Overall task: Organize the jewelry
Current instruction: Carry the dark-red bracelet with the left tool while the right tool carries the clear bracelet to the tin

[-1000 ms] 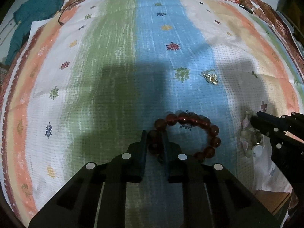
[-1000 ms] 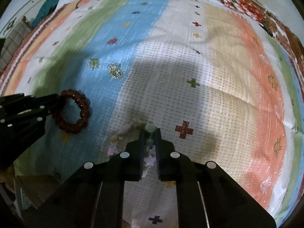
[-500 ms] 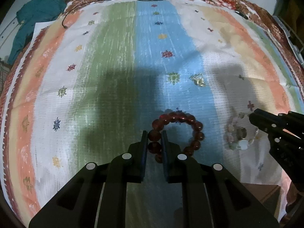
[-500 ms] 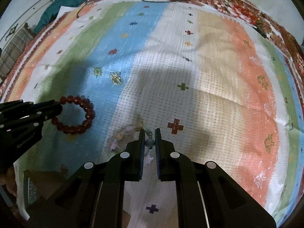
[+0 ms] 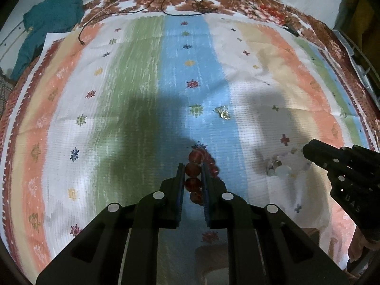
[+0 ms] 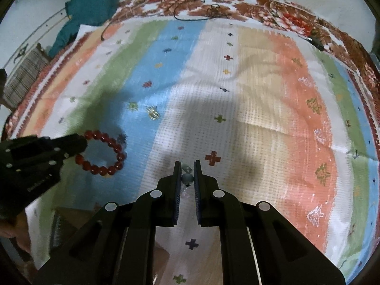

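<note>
My left gripper (image 5: 192,174) is clamped on the red bead bracelet (image 6: 102,153), which hangs lifted above the striped cloth (image 5: 142,90). My right gripper (image 6: 186,173) pinches the pale bead bracelet (image 5: 277,167) between its fingers, also raised off the cloth. A small gold ornament (image 5: 222,113) lies on the cloth's blue stripe, farther out than both bracelets. A teal garment (image 5: 51,17) sits beyond the cloth's far left corner.

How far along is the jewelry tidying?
Nothing looks sorted yet. In hand: the left gripper clamps the red bead bracelet, and the right gripper pinches the pale bead bracelet. Left: placing both, plus the small gold piece lying on the striped cloth.
</note>
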